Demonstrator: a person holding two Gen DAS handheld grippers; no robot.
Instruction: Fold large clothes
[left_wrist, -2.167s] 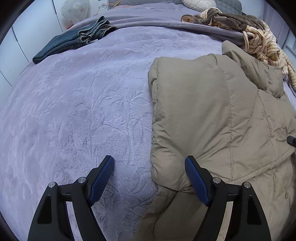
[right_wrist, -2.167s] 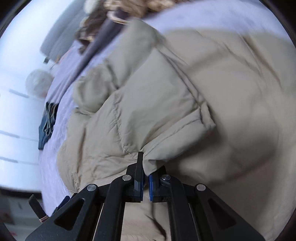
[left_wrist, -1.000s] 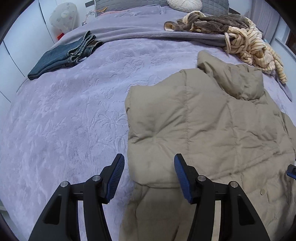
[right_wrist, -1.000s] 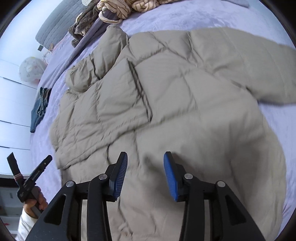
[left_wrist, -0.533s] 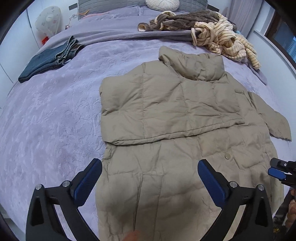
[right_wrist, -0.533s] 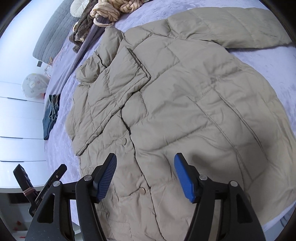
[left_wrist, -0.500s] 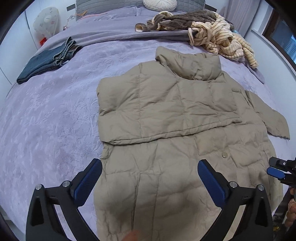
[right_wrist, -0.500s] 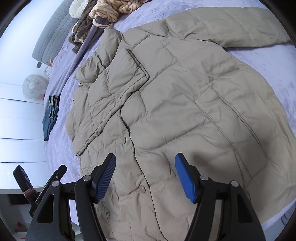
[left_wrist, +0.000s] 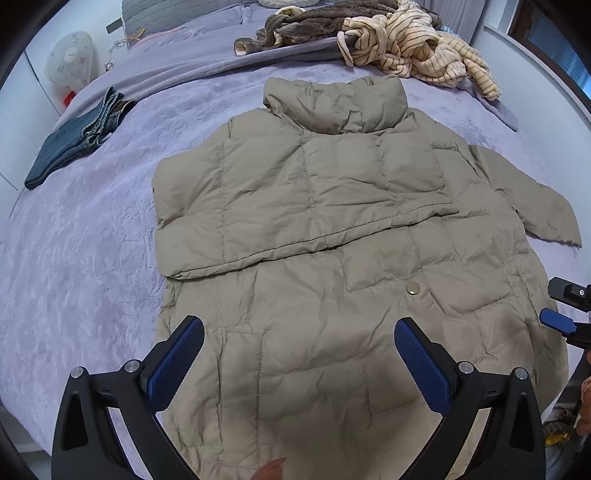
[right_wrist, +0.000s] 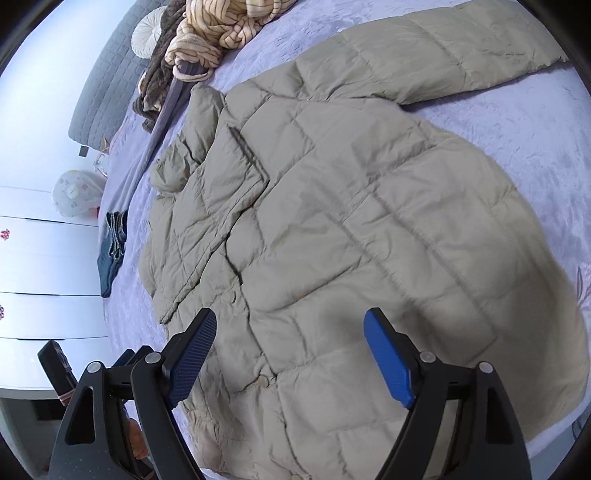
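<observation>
Since the earlier frames, both of my claws have let go of the tan puffer jacket (left_wrist: 332, 229) and pulled back from it, so that nearly the whole garment now shows where before only its left shoulder filled the view. My left gripper (left_wrist: 299, 354) has its blue pads spread as far apart as they go, with nothing between them but the jacket's lower front lying underneath. My right gripper (right_wrist: 290, 350) has just been opening; its pads stand wide apart above the hem, and they grip nothing. The jacket lies flat on the lilac bedspread (left_wrist: 81, 229), front side up with a snap button (left_wrist: 413, 287) showing. Its long axis runs from the hem, nearest me, away to the stand-up collar (left_wrist: 334, 103), which points toward the head of the bed. One sleeve (left_wrist: 295, 206) is folded across the chest, lying crosswise to that axis. The other sleeve (left_wrist: 532, 199) sticks out to the right, unfolded. Folded blue jeans (left_wrist: 74, 140) lie far off to the left. A heap of striped and brown clothes (left_wrist: 388, 44) sits beyond the collar.
</observation>
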